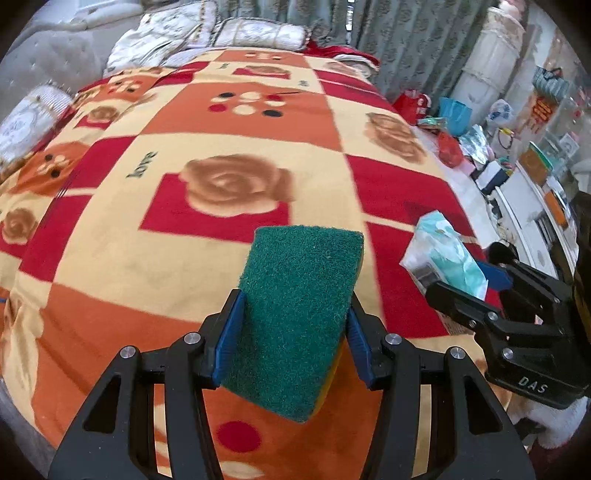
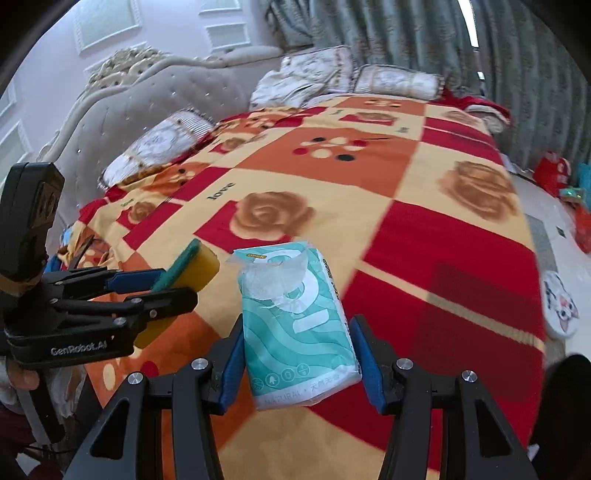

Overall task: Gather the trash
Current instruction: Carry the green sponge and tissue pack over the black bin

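My left gripper [image 1: 295, 314] is shut on a green-topped yellow sponge [image 1: 301, 269], which stands up between the blue pads above the patterned blanket [image 1: 155, 258]. In the right wrist view that gripper [image 2: 173, 282] and the sponge [image 2: 203, 266] show from the side at the left. My right gripper [image 2: 299, 334] is shut on a teal and white tissue pack [image 2: 295, 302], which is lifted off the blanket [image 2: 443, 258]. The pack's top flap is torn open. The left wrist view shows the right gripper [image 1: 467, 278] with the pack [image 1: 443, 247] at the right edge.
Pillows [image 2: 162, 142] and a tufted headboard [image 2: 122, 107] lie at the far end of the bed, with curtains [image 2: 406, 33] behind. Bags and boxes [image 1: 454, 122] crowd the floor and a low white shelf [image 1: 524, 206] to the right. A cat-face mat [image 2: 561, 302] lies on the floor.
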A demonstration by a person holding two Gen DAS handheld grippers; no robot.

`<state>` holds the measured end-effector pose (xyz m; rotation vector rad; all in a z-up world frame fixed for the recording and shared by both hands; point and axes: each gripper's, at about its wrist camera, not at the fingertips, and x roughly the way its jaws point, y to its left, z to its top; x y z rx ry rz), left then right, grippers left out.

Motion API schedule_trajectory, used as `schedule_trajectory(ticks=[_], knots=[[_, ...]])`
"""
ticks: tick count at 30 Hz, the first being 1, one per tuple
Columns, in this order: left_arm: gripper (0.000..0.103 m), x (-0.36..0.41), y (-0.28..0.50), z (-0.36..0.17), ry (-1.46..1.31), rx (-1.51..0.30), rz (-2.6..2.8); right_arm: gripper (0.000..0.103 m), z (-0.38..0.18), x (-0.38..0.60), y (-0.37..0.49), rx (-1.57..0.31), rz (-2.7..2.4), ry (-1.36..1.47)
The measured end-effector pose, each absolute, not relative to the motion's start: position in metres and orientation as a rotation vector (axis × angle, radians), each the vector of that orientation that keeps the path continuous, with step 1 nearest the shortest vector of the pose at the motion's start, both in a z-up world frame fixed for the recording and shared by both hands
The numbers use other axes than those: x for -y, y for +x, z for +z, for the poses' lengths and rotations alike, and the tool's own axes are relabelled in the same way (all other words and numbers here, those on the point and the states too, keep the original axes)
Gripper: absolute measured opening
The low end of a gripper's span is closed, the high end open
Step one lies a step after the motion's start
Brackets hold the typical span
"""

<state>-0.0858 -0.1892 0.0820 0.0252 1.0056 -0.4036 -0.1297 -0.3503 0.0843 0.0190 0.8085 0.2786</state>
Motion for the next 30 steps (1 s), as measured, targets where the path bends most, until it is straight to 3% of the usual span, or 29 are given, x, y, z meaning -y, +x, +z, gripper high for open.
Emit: schedule_trajectory(ticks=[30], knots=[[0.051,0.357,-0.123,0.108,0.209,-0.933,-0.614,0.053,0.103,0.511,-0.215,-0.721,-0.018,0.219]])
